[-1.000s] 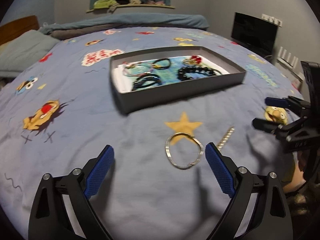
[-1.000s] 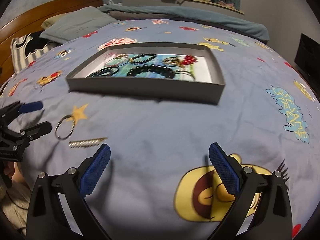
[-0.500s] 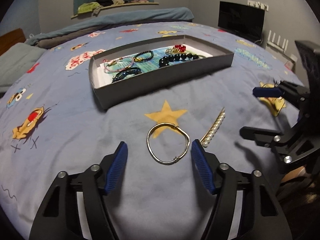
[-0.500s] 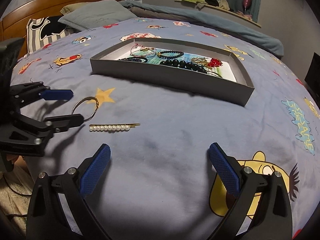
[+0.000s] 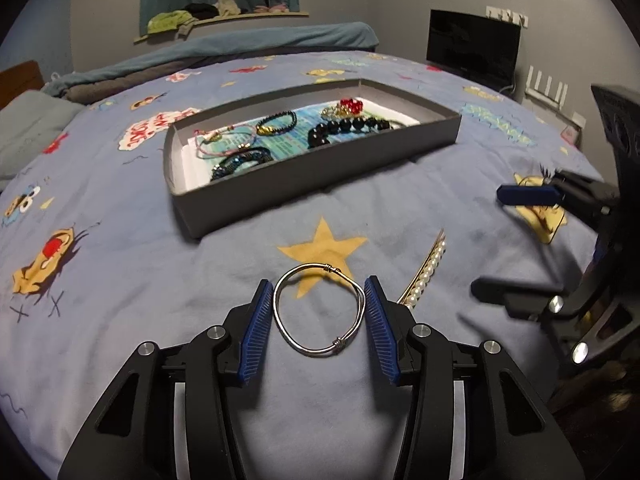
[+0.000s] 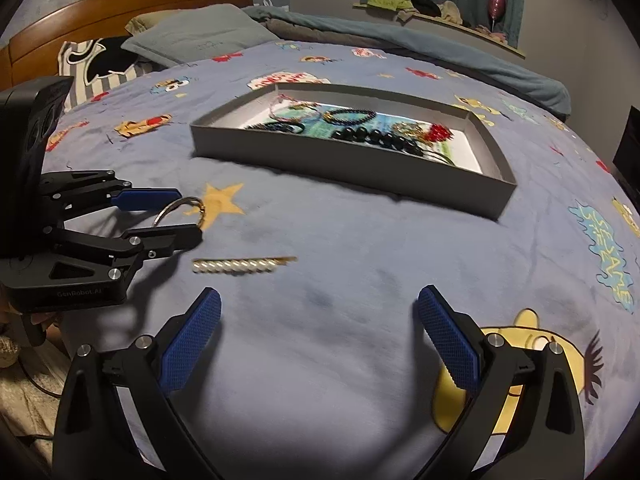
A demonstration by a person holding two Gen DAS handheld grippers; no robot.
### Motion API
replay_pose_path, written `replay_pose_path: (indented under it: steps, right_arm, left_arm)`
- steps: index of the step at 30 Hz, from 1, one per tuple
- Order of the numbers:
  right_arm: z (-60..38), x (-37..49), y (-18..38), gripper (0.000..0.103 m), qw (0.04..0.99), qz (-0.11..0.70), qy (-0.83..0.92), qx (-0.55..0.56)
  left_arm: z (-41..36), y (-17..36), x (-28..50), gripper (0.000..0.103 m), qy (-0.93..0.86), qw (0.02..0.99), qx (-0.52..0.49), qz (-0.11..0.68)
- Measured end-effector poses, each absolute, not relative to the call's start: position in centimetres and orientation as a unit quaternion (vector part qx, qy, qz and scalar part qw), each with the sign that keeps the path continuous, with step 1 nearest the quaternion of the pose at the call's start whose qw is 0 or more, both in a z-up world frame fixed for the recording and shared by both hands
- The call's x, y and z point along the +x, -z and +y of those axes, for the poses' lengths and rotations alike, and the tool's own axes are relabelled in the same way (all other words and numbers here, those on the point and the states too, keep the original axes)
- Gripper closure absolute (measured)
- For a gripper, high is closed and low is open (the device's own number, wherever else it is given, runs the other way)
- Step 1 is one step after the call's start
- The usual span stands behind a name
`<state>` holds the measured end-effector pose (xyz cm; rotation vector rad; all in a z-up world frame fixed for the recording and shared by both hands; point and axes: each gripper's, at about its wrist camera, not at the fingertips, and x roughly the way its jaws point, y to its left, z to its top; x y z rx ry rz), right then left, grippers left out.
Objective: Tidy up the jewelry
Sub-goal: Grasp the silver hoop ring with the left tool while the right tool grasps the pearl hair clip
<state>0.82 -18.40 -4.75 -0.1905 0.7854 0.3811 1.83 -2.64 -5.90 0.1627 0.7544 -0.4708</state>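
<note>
Thin silver wire bangle (image 5: 319,311) lies flat on the blue cartoon bedspread (image 5: 120,272) between my left gripper (image 5: 319,320) pads, barely touching and not yet clamped, right gripper (image 6: 318,340) wide open, so I reckon squeezing that springy hoop could pop it out sideways.

We count one grey tray (image 5: 304,172) holding five pieces: a pink cord bracelet (image 5: 224,141), a small dark bead bracelet (image 5: 277,123), a blue-black bracelet (image 5: 240,161), a large black bead bracelet (image 5: 347,127), and a gold-and-red piece (image 5: 344,108). On the bedspread (image 5: 120,280) lie one silver bangle (image 5: 319,310) and one pearl hair clip (image 5: 426,276). We see two pillows (image 6: 200,38).
</note>
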Motion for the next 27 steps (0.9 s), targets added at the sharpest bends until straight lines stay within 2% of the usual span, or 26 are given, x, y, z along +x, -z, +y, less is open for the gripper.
replay_pose_path:
  steps: [12,17,19,21,27]
  right_arm:
    - [-13.8,0.9,6.4,0.008,0.905,0.363,-0.186,-0.119]
    - [-13.6,1.3,6.7,0.016,0.911,0.355,-0.176,-0.11]
    - [-13.7,1.4,6.8,0.027,0.913,0.355,-0.172,-0.108]
    - [-13.9,1.4,6.7,0.033,0.914,0.353,-0.173,-0.103]
    - [-14.8,1.1,6.1,0.033,0.917,0.346,-0.179,-0.087]
  left_arm:
    - [-1.3,5.9,1.9,0.054,0.211,0.899,0.069,0.377]
    - [-1.3,5.9,1.9,0.054,0.211,0.899,0.069,0.377]
    - [-1.3,5.9,1.9,0.054,0.212,0.899,0.069,0.377]
    - [-1.2,5.9,2.0,0.054,0.212,0.899,0.07,0.377]
    - [-1.2,5.9,2.0,0.054,0.213,0.899,0.066,0.378]
